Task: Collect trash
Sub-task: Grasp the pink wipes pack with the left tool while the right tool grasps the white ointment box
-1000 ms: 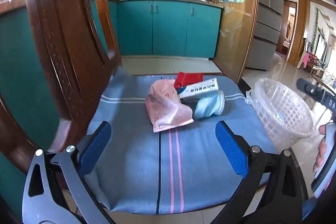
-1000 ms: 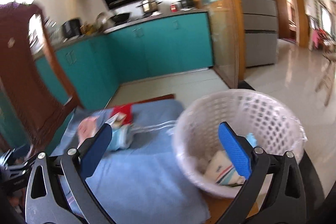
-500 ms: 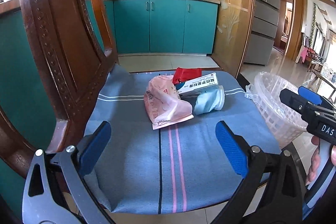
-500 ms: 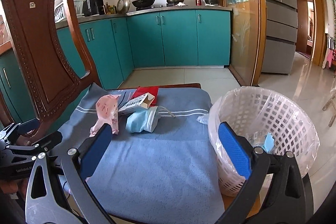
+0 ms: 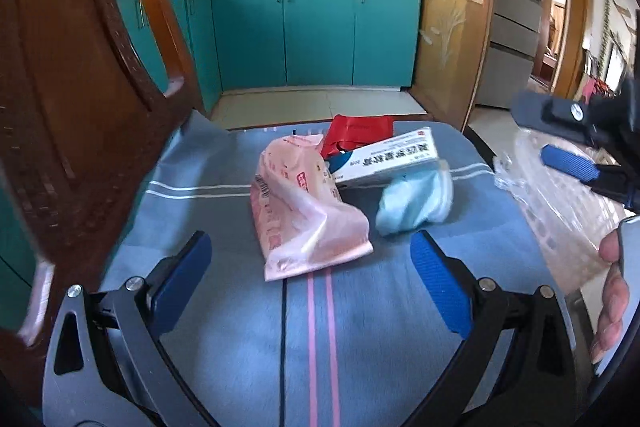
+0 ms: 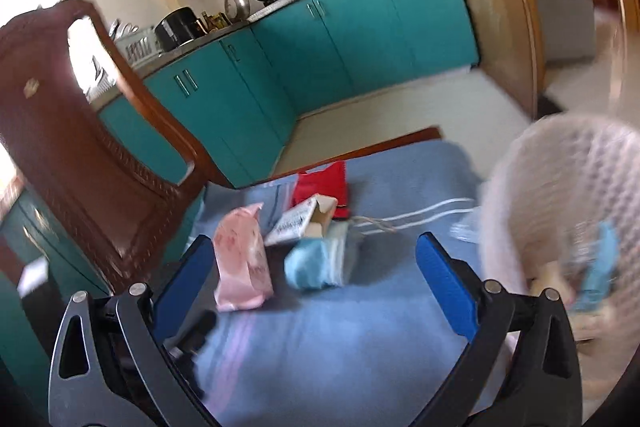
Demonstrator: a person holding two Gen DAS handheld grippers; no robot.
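Trash lies on a blue towel (image 5: 304, 339) over a chair seat: a pink plastic bag (image 5: 304, 219), a white carton (image 5: 384, 157), a red packet (image 5: 356, 133) and a light-blue crumpled piece (image 5: 412, 205). My left gripper (image 5: 308, 279) is open just short of the pink bag, nothing between its fingers. My right gripper (image 6: 312, 279) is also open and empty, hovering above the towel with the light-blue piece (image 6: 316, 263) and pink bag (image 6: 240, 267) ahead of it. A white mesh basket (image 6: 568, 195) with a plastic liner stands at the right, some trash inside.
The carved wooden chair back (image 5: 80, 99) rises close on the left. Teal kitchen cabinets (image 5: 316, 31) and tiled floor lie beyond the seat. A wooden glass-panelled partition (image 5: 448, 27) stands at the back right. A hand (image 5: 612, 303) holds the right gripper's handle.
The right gripper has swung left from over the basket toward the trash pile and tilted. The left gripper has edged closer to the pink bag.
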